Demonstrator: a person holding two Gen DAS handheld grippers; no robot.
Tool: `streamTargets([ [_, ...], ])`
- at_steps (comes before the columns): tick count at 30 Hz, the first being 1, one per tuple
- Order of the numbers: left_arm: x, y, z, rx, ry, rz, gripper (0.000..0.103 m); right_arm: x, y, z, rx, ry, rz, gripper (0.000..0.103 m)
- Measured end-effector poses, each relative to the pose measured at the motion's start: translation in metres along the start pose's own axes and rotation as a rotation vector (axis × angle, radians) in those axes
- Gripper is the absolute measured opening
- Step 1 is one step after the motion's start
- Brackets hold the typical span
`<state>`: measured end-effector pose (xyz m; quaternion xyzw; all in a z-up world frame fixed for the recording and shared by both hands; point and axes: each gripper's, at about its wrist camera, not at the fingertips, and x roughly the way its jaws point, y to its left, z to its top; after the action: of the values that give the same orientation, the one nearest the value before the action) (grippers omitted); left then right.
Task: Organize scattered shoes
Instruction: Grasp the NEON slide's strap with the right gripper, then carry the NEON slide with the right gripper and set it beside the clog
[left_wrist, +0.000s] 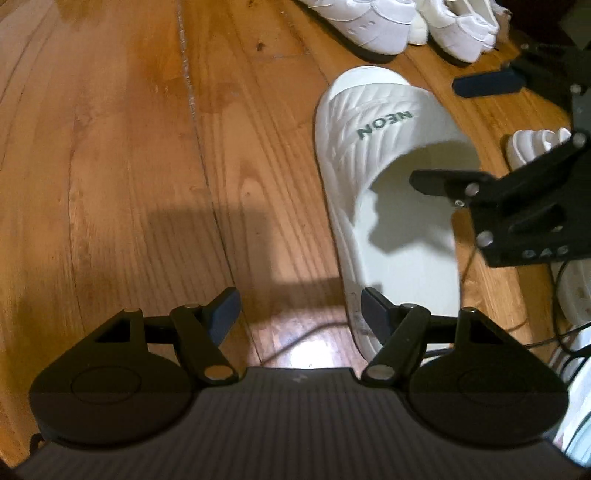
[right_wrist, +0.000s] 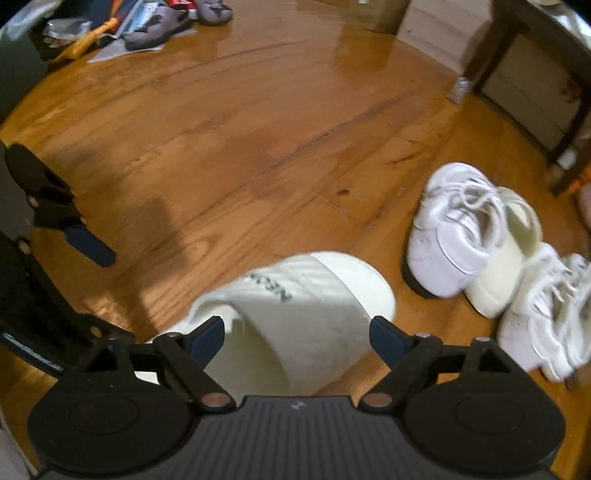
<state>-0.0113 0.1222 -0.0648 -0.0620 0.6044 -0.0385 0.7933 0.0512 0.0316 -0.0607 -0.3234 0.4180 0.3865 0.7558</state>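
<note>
White slide (left_wrist: 391, 206) flat on wooden floor (left_wrist: 129, 166), toe toward white sneakers (right_wrist: 454, 229) near a dark furniture leg (right_wrist: 491, 51). Left hand-held gripper (left_wrist: 297, 314) open over bare floor, just beside slide's heel. Right hand-held gripper (right_wrist: 297, 334) open above slide's strap, pads clear of it. Grey slippers (right_wrist: 159, 27) far off.

Warm indoor light fell on the wooden floor (left_wrist: 129, 147), with bright glare patches at the far boards and near the left tongs (left_wrist: 297, 308). Hard shadows crossed the planks. Fisheye bending curved the edges; the white slide (right_wrist: 295, 314) was motion-blurred in the right view.
</note>
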Motion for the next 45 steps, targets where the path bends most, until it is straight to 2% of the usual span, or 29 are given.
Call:
streamTargets([
  [4, -0.008, -0.004, 0.0, 0.031, -0.033, -0.044, 0.072, 0.022, -0.005, 0.017, -0.105, 0.073, -0.012, 0.089],
  [5, -0.01, -0.002, -0.001, 0.029, -0.037, -0.054, 0.072, 0.026, -0.006, 0.02, -0.118, 0.085, -0.005, 0.093],
  [7, -0.016, 0.009, -0.002, -0.039, -0.059, -0.048, 0.072, 0.042, -0.007, 0.028, -0.145, 0.148, 0.04, 0.094],
  [9, -0.021, 0.014, 0.001, -0.044, -0.084, -0.027, 0.072, 0.058, -0.006, 0.036, -0.162, 0.22, 0.056, 0.094],
  [11, -0.024, 0.024, 0.002, -0.066, -0.098, -0.02, 0.072, 0.066, -0.004, 0.04, -0.133, 0.248, 0.064, 0.089],
  [13, -0.026, 0.031, 0.002, -0.087, -0.103, -0.013, 0.072, 0.068, -0.004, 0.042, -0.086, 0.252, 0.078, 0.087],
  [15, -0.026, 0.035, 0.0, -0.092, -0.099, 0.0, 0.072, 0.064, -0.003, 0.039, -0.051, 0.24, 0.088, 0.079],
  [18, -0.028, 0.038, 0.0, -0.098, -0.101, 0.016, 0.072, 0.058, -0.004, 0.032, 0.032, 0.25, 0.07, 0.078],
  [21, -0.041, 0.045, 0.001, -0.153, -0.129, 0.018, 0.071, 0.051, -0.008, 0.021, 0.157, 0.268, 0.06, 0.077],
  [24, -0.063, 0.054, 0.001, -0.184, -0.18, 0.003, 0.072, 0.043, -0.015, 0.006, 0.337, 0.298, 0.015, 0.077],
  [25, -0.068, 0.057, 0.0, -0.196, -0.192, 0.003, 0.072, 0.039, -0.018, -0.002, 0.442, 0.311, -0.001, 0.077],
  [29, -0.068, 0.068, 0.0, -0.225, -0.179, 0.003, 0.072, 0.013, -0.026, -0.043, 0.758, 0.237, 0.115, 0.076],
  [32, -0.062, 0.073, 0.001, -0.246, -0.159, -0.019, 0.072, -0.006, -0.024, -0.069, 0.942, 0.2, 0.098, 0.076],
  [36, -0.058, 0.071, 0.003, -0.243, -0.189, 0.042, 0.072, -0.013, -0.029, -0.101, 1.167, 0.182, 0.181, 0.074],
  [40, -0.053, 0.074, 0.003, -0.274, -0.165, -0.001, 0.071, -0.03, -0.03, -0.128, 1.384, 0.185, 0.119, 0.074],
  [45, -0.059, 0.064, 0.003, -0.246, -0.177, -0.016, 0.072, -0.041, -0.025, -0.177, 1.758, 0.217, 0.149, 0.074],
])
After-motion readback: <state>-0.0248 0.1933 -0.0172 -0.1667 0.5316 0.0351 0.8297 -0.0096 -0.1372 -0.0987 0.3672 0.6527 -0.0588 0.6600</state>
